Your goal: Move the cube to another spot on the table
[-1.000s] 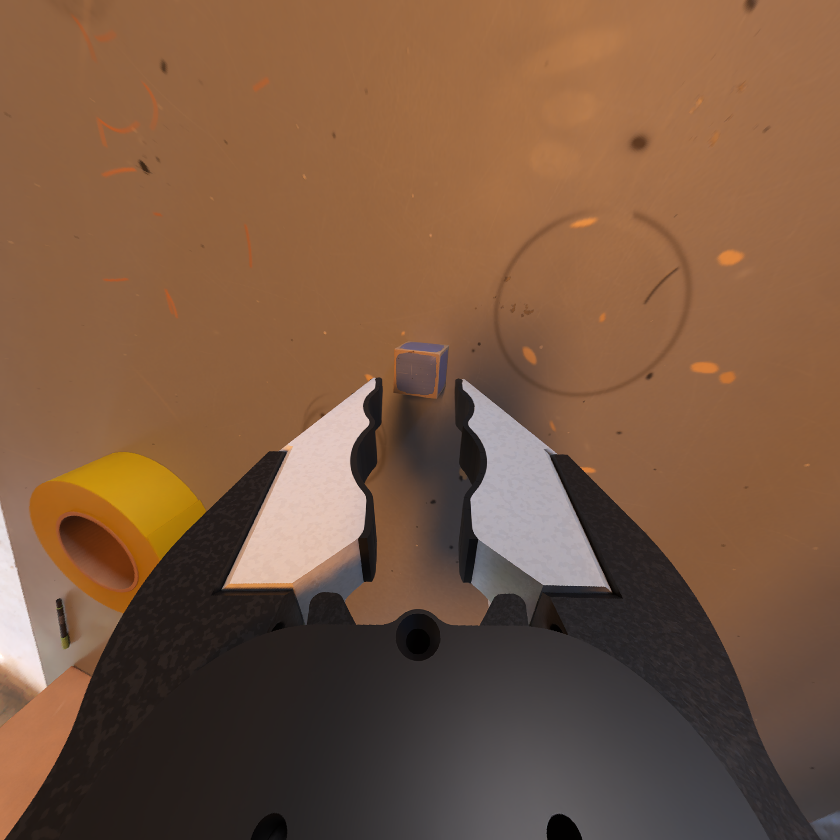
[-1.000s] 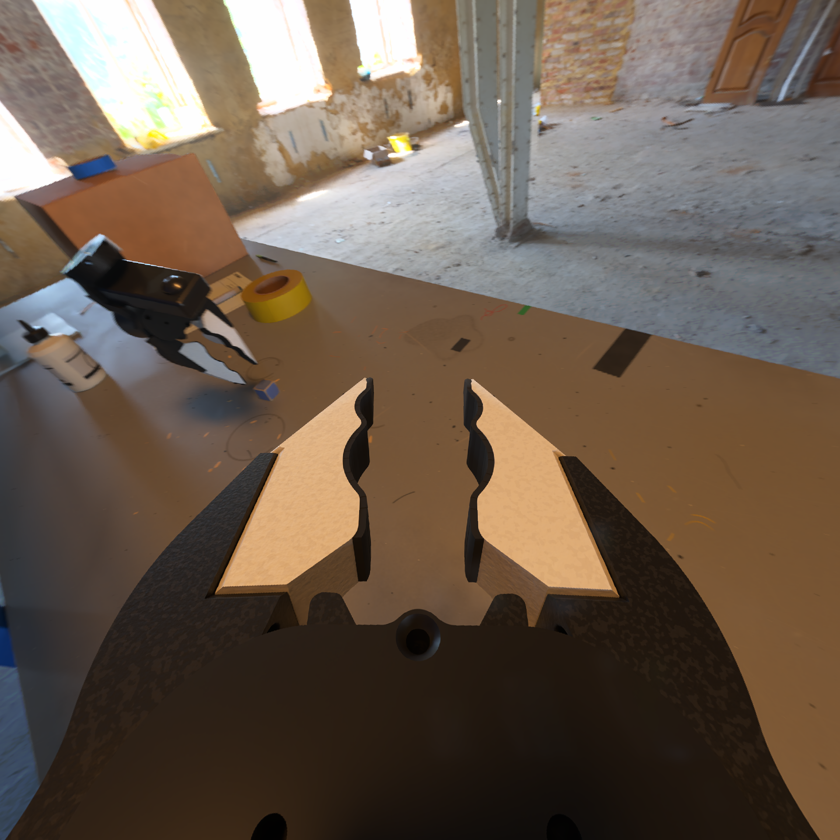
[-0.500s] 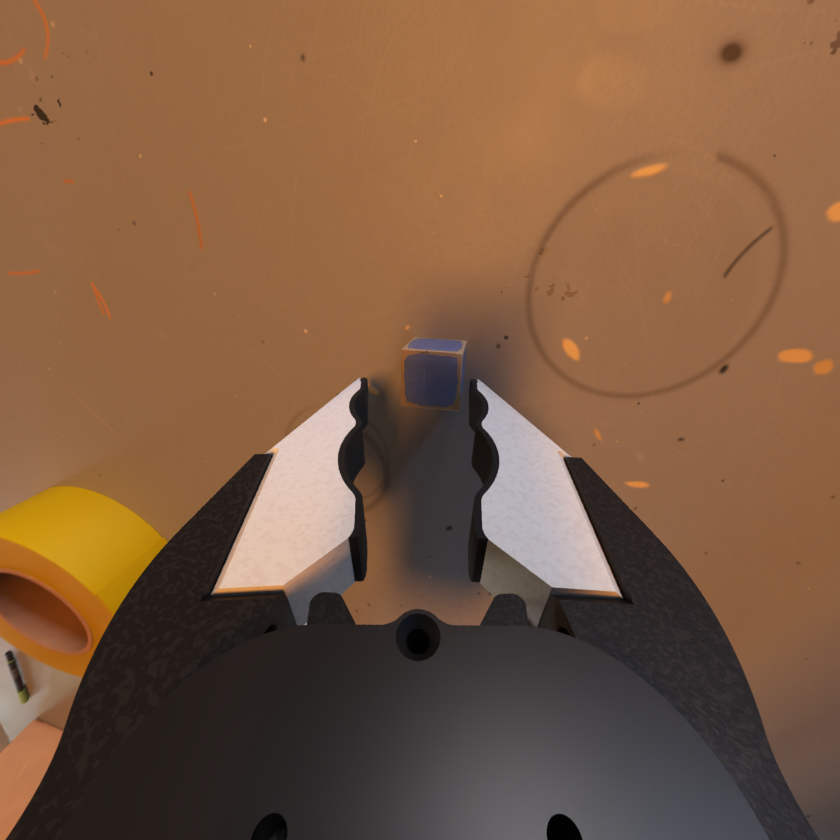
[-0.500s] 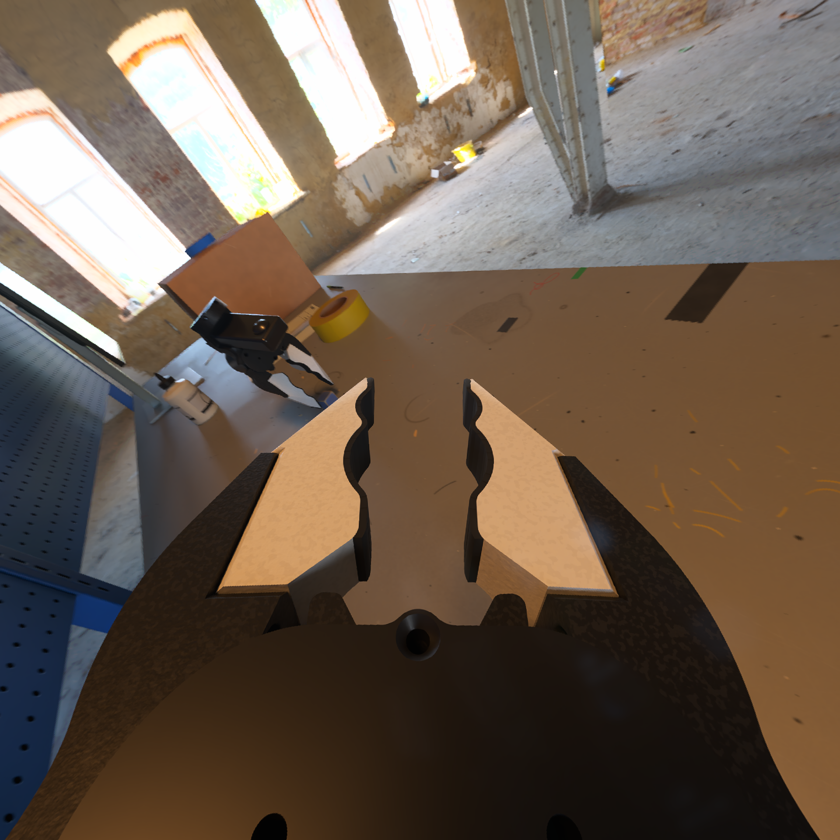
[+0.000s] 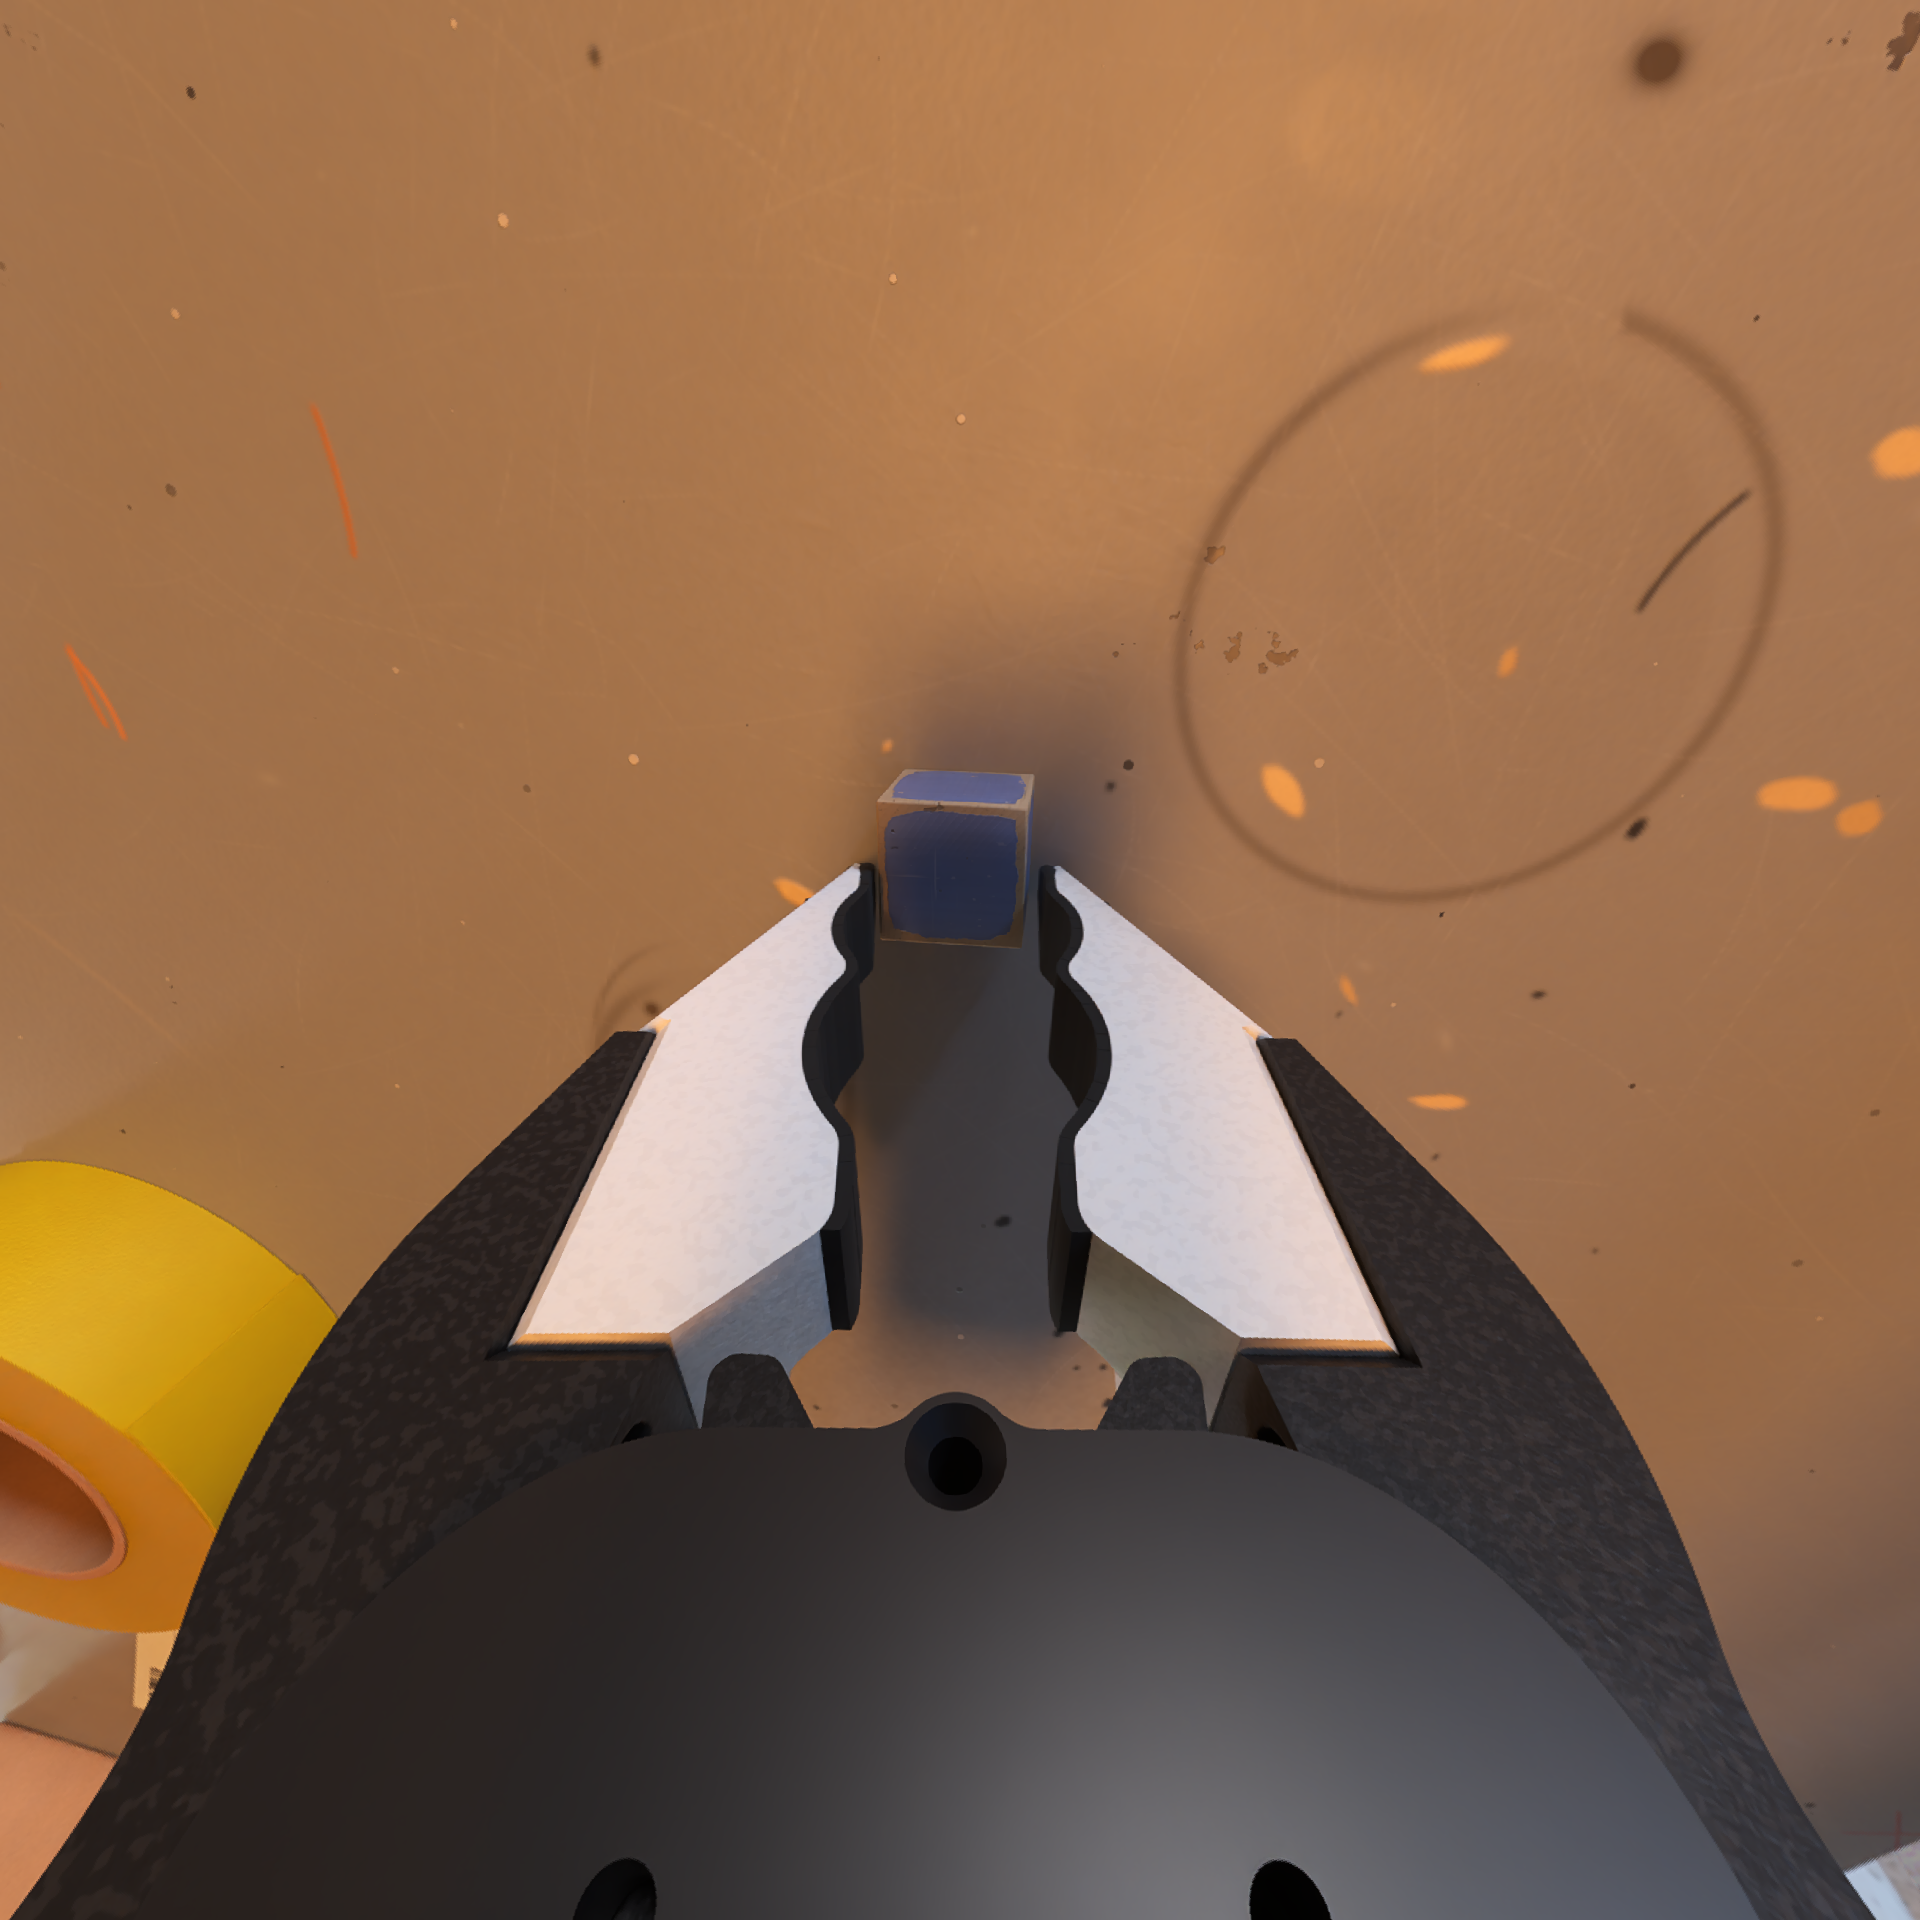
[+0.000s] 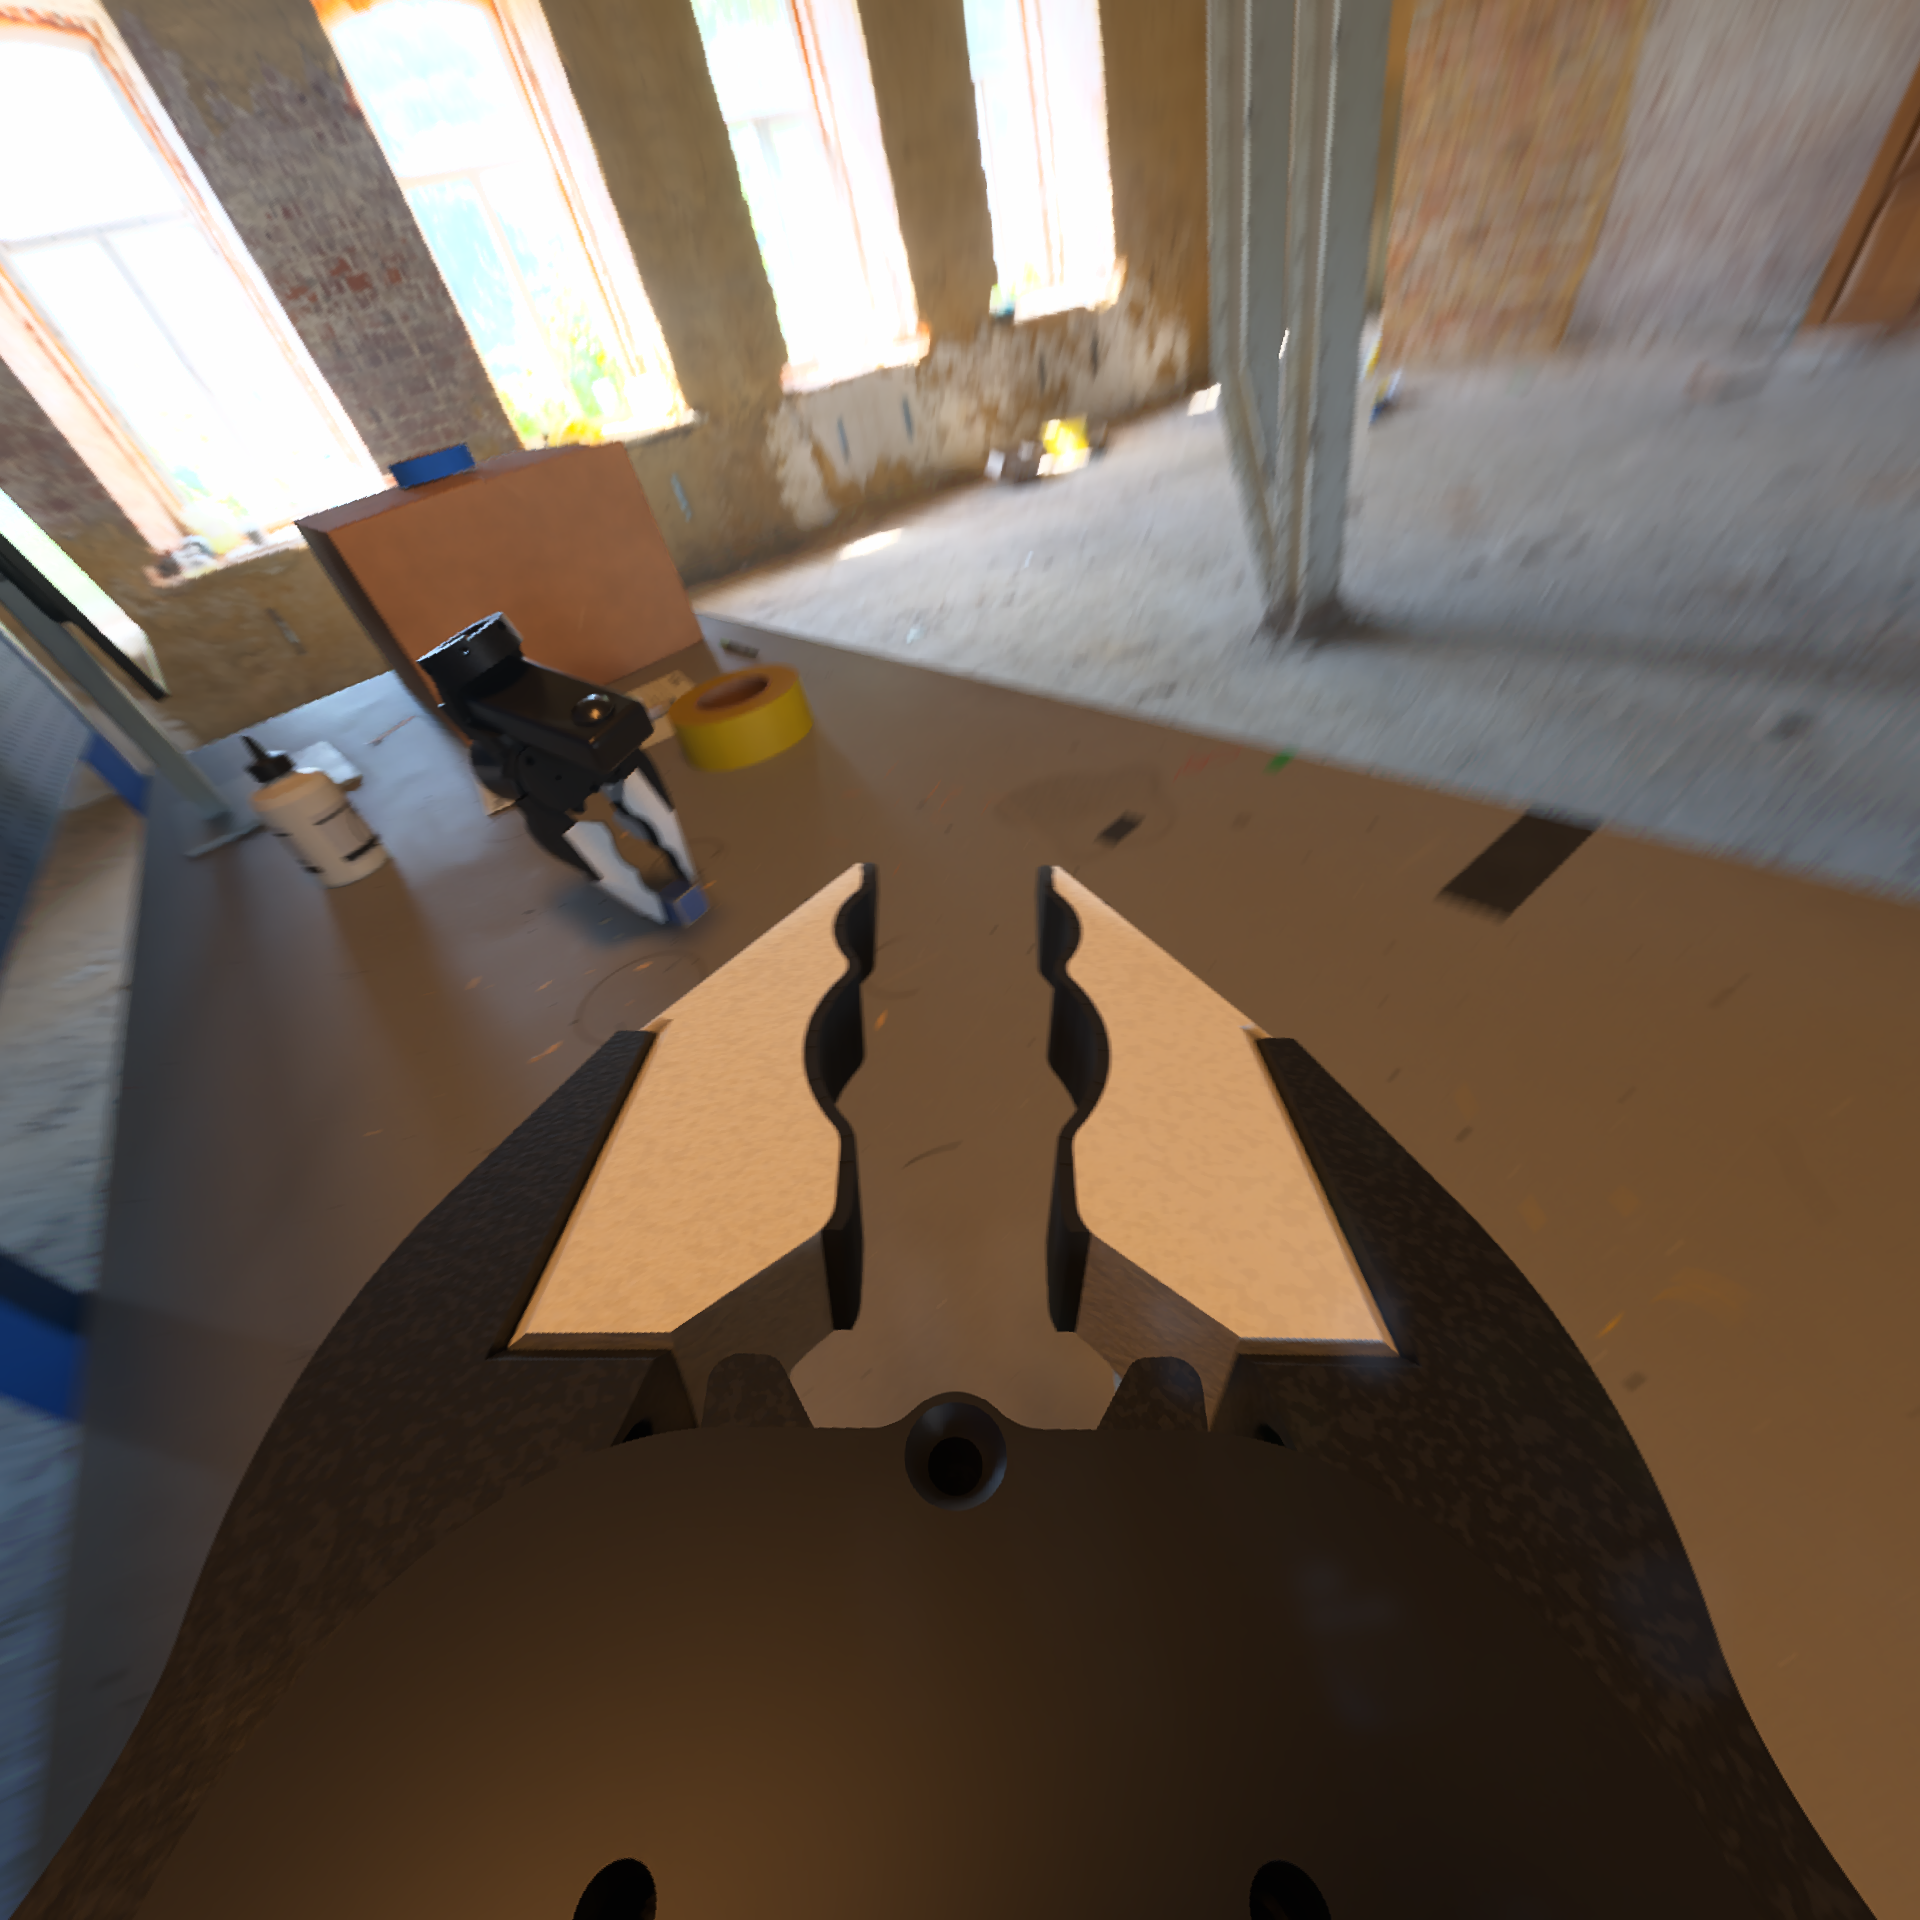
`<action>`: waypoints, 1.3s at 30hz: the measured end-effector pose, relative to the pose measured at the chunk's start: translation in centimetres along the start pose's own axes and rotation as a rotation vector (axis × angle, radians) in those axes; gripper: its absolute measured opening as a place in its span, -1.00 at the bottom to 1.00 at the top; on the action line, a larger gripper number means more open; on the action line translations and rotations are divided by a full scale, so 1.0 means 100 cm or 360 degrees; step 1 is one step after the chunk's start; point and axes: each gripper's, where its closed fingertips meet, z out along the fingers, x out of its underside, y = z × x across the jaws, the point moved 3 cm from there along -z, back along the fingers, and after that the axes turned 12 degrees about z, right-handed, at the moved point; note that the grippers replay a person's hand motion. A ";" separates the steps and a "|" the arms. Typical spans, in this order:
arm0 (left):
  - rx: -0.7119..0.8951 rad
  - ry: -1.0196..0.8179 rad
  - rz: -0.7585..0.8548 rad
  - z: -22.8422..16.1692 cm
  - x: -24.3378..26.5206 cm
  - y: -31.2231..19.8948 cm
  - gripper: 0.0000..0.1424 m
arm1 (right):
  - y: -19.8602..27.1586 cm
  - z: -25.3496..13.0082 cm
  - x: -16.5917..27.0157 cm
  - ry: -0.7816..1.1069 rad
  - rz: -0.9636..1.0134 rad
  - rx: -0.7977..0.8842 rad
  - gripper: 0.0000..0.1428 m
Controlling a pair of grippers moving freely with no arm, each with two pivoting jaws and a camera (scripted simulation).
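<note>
The cube (image 5: 954, 860) sits on the table (image 5: 727, 416), between the tips of the left tongs (image 5: 954, 894), which stand apart by barely more than the cube's width and grip nothing yet. The right tongs (image 6: 954, 894) hang parted and empty, well away.

Risk, as I judge it: with so little clearance, a slightly off-centre approach would let one tip nudge the cube aside or twist it. A pinch only at the tips could squirt it out.

The cube stands square to the tongs, one face toward them; it has no long axis.

Probably workshop: worn worktable (image 6: 1351, 1039), tape roll (image 6: 740, 717), bare brick.
</note>
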 end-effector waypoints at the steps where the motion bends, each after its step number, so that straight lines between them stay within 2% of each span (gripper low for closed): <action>1: 0.0003 0.0003 -0.0001 0.000 0.000 0.000 -0.61 | 0.003 -0.003 -0.005 -0.0085 -0.0105 0.0010 -0.70; 3: 0.0009 0.0007 -0.0006 0.000 0.000 0.000 -0.61 | 0.010 -0.010 -0.011 -0.0250 -0.0330 0.0058 -0.86; 5: 0.0010 0.0011 -0.0004 0.000 0.000 0.000 -0.61 | 0.015 -0.013 -0.012 -0.0274 -0.0430 0.0092 -0.89; 9: -0.0002 0.0024 0.0003 -0.001 -0.002 0.000 -0.61 | 0.011 -0.011 -0.009 -0.0213 -0.0390 0.0103 -0.73; 14: -0.0099 0.0024 -0.0037 -0.016 0.000 0.004 -0.61 | 0.012 -0.010 -0.008 -0.0252 -0.0450 0.0113 -0.71; 17: -0.0260 0.0047 -0.0115 -0.045 0.011 0.009 -0.61 | 0.015 -0.012 -0.008 -0.0262 -0.0575 0.0137 -0.74; 21: -0.0703 0.0055 -0.0260 -0.113 0.023 0.013 -0.61 | 0.014 -0.014 -0.006 -0.0229 -0.0614 0.0172 -0.80; 23: -0.0903 -0.0004 -0.0272 -0.145 0.008 0.007 -0.61 | 0.014 -0.015 -0.006 -0.0203 -0.0637 0.0188 -0.80; 26: -0.1071 -0.0249 -0.0061 -0.170 -0.053 -0.011 -0.61 | 0.018 -0.015 -0.003 -0.0148 -0.0658 0.0162 -0.80; 28: -0.0982 -0.0496 0.0155 -0.167 -0.108 -0.032 -0.61 | 0.018 -0.015 0.000 -0.0094 -0.0666 0.0157 -0.80; 30: -0.0782 -0.0726 0.0327 -0.152 -0.165 -0.057 -0.61 | 0.016 -0.015 0.002 -0.0061 -0.0699 0.0214 -0.80; 33: -0.0251 -0.0945 0.0264 -0.120 -0.236 -0.095 -0.61 | 0.008 -0.021 -0.002 -0.0102 -0.0793 0.0401 -0.80; 35: 0.0020 -0.0925 0.0348 -0.096 -0.268 -0.111 -0.61 | 0.006 -0.026 -0.004 -0.0126 -0.0801 0.0449 -0.81; 39: 0.0026 -0.0597 0.0555 -0.043 -0.295 -0.116 -0.61 | 0.001 -0.033 -0.002 -0.0082 -0.0684 0.0383 -0.85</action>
